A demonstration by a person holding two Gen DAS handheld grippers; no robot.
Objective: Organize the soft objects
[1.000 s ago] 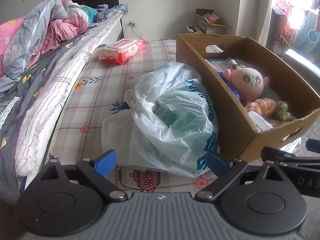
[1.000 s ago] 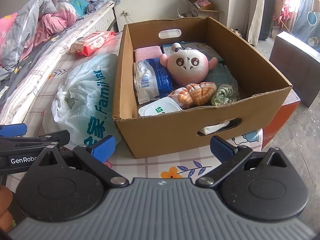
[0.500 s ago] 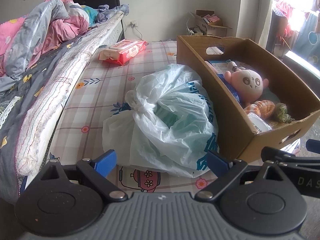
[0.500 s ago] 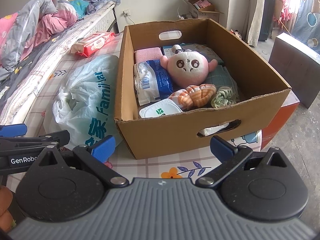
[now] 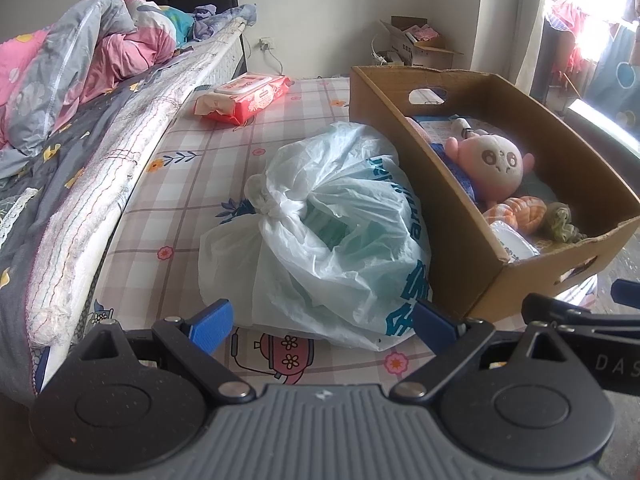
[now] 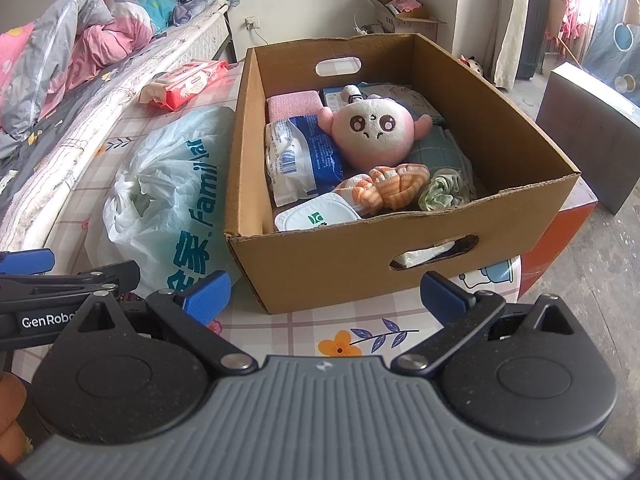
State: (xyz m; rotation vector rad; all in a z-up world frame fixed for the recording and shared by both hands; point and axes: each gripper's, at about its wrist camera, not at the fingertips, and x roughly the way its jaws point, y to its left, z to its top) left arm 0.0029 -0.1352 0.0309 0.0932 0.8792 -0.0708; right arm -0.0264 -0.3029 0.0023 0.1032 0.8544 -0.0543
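Note:
A cardboard box (image 6: 496, 216) stands on the checked mattress cover (image 5: 176, 196). Inside lie a pink plush doll (image 6: 374, 130), an orange knitted bundle (image 6: 388, 188), a green cloth wad (image 6: 442, 194), a blue-white packet (image 6: 304, 156) and a white tub (image 6: 316, 216). A tied white-green plastic bag (image 5: 340, 236) leans against the box's left wall. My left gripper (image 5: 322, 322) is open just in front of the bag, holding nothing. My right gripper (image 6: 324, 300) is open before the box's near wall, also with nothing in it.
A red pack of wet wipes (image 5: 244, 98) lies further back on the mattress. A raised quilted bed edge (image 5: 108, 184) and rumpled pink-grey bedding (image 5: 72, 64) run along the left. A dark cabinet (image 6: 592, 136) stands right of the box, on the floor.
Both views have crept slightly closer to the bag and box. Neither gripper has changed its opening.

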